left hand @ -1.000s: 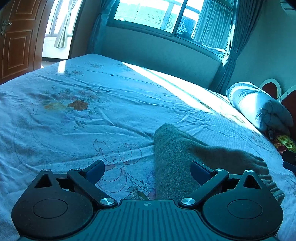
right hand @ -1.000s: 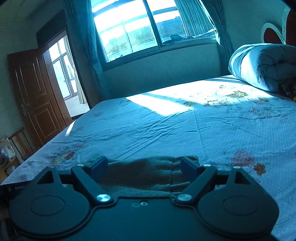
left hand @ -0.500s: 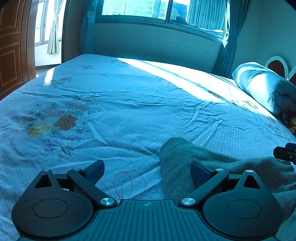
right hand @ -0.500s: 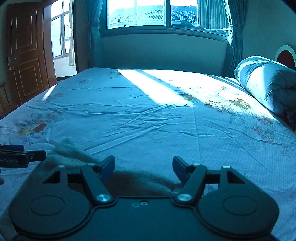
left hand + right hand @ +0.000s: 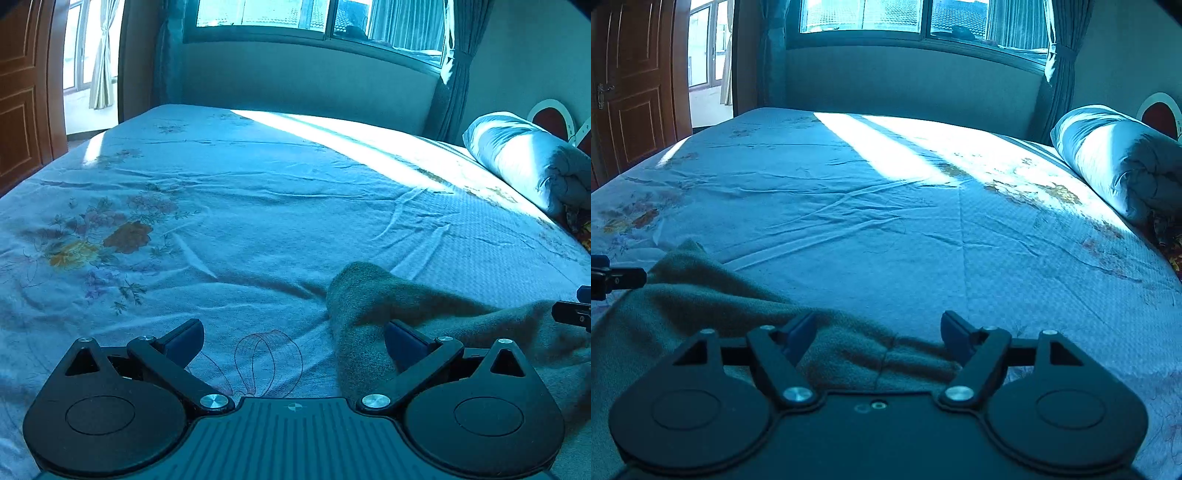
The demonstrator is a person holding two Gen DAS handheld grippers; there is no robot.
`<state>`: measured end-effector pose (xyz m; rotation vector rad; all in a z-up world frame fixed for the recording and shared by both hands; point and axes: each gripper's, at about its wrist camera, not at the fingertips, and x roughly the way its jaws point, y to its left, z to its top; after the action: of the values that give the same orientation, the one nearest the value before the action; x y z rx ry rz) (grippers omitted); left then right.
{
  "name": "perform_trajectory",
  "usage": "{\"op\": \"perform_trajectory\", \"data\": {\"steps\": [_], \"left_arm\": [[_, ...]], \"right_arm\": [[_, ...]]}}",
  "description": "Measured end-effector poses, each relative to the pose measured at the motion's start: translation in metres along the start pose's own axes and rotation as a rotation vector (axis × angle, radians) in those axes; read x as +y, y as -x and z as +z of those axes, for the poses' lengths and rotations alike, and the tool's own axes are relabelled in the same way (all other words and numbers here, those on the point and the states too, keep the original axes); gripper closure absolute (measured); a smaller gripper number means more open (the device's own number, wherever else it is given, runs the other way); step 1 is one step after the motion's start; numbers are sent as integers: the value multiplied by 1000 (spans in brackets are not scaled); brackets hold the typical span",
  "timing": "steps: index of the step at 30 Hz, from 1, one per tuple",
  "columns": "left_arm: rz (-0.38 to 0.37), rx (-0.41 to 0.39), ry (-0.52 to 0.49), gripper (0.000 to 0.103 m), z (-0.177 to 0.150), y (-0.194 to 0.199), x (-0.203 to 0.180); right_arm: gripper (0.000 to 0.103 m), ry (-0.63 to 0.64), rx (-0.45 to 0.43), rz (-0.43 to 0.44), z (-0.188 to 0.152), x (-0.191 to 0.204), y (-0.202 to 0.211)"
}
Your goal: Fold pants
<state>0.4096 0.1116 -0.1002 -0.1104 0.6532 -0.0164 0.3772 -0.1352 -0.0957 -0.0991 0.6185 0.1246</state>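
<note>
I am finding no readable writing in either wrist view. My left gripper (image 5: 293,341) is hanging wide open, empty, over the bed (image 5: 258,206); its right finger is overlapping the grey pants (image 5: 373,295), though contact is hard to judge. My right gripper (image 5: 879,330) is also spread wide, holding nothing, with the pants (image 5: 713,299) bunched between its fingers. The pants are lying by the bed's near edge, their lower part hidden behind both gripper bodies. A rolled quilt (image 5: 1115,158) is sitting at the right edge.
</note>
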Motion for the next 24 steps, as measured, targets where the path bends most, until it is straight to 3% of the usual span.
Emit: {"op": "perform_trajectory", "data": {"steps": [3,6,8,10,15,19,22,24], "left_arm": [[-29,-13,-10,0,-2,14,-8],[15,28,-80,0,-11,3,-19],[-17,86,-55,0,-22,-12,-12],[-47,95,35,0,-23,-5,1],[-36,19,43,0,-26,32,12],[-32,23,39,0,-41,50,11],[-6,53,11,0,-57,45,10],[-20,81,37,0,-65,35,14]], "right_arm": [[31,17,-35,8,-1,4,8],[30,66,61,-34,-11,7,-16],[30,70,96,-22,-20,1,-25],[28,23,55,13,-19,-8,-7],[27,1,-76,-3,-18,-21,41],[25,51,-97,11,-29,-8,53],[25,158,23,-79,-51,5,26],[24,61,43,-29,-60,-6,16]]}}
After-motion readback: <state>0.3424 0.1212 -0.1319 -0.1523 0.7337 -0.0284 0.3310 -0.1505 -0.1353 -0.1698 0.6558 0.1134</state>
